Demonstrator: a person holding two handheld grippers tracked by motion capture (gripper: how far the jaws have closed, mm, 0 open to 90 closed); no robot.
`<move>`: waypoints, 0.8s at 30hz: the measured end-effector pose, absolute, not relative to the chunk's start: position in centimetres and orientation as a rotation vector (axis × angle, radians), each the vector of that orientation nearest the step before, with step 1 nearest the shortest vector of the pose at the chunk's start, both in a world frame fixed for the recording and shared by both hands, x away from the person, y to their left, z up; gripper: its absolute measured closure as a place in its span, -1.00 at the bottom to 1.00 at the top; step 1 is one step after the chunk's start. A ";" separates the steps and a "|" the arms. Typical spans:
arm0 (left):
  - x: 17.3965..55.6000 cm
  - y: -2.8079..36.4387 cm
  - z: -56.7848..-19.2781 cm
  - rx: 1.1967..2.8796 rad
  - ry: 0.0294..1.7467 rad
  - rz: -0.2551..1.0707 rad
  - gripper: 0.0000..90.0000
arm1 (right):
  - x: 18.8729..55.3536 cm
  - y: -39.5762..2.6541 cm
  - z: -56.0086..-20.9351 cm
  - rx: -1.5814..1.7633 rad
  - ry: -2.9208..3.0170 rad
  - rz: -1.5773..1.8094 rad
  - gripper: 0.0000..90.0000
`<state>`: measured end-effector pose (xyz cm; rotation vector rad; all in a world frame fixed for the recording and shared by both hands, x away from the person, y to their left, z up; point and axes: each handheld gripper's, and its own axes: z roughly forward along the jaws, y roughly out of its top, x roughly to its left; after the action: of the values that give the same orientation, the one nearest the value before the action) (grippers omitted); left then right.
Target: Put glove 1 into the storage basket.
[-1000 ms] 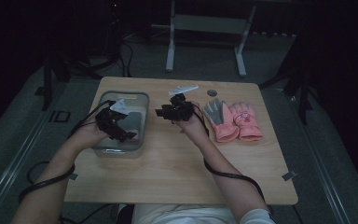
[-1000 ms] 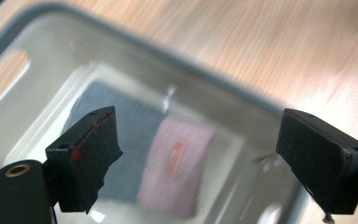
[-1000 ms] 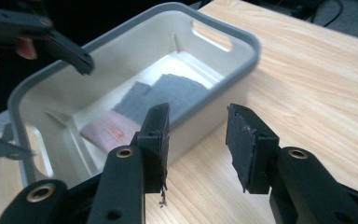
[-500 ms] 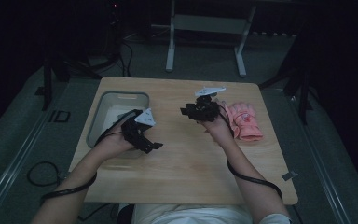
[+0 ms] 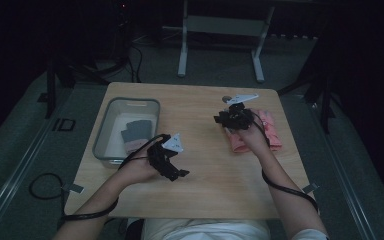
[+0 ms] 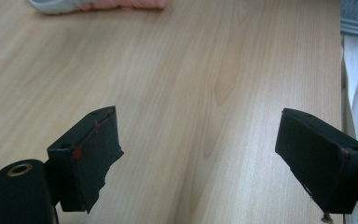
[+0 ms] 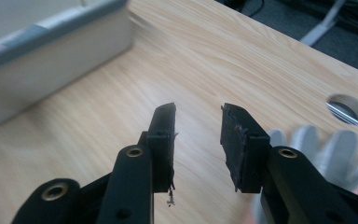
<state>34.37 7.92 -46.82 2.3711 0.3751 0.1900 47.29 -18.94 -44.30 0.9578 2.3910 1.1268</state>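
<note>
Left gripper point(image 5: 172, 170) wide and empty over bare table point(image 5: 205, 195), right gripper point(image 5: 230, 117) narrowing with nothing between jaws, half hiding pink glove point(image 5: 272, 135); grey glove in bin point(image 5: 130, 102) dim

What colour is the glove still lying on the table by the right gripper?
Pink, with light grey fingers. The glove shows best in the high view, beside the right gripper.

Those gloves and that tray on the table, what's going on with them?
A person at a wooden table works a gripper in each hand. One grey glove lies in the clear tray. The left gripper hangs open and empty over bare wood. The right gripper is above the pink and grey glove at the table's right side; its jaws have just been closing, with nothing between them. That glove looks like the next one to be picked up.
</note>
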 end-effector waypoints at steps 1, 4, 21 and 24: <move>34.3 7.8 -47.1 2.370 0.376 0.190 -0.71 | 48.0 -19.7 -44.5 0.966 2.386 1.102 0.45; 33.9 7.6 -48.1 2.365 0.386 0.180 -0.74 | 48.9 -20.6 -44.8 0.978 2.374 1.087 0.43; 30.9 7.2 -53.2 2.354 0.488 0.252 -0.96 | 51.9 -23.0 -48.2 1.071 2.374 0.915 0.37; 30.9 7.4 -54.1 2.336 0.524 0.217 -0.95 | 52.4 -23.3 -49.2 1.111 2.379 0.861 0.37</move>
<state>30.93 7.37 -54.07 2.3360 0.5236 0.2167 52.44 -23.25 -49.18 1.1111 2.3791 0.8615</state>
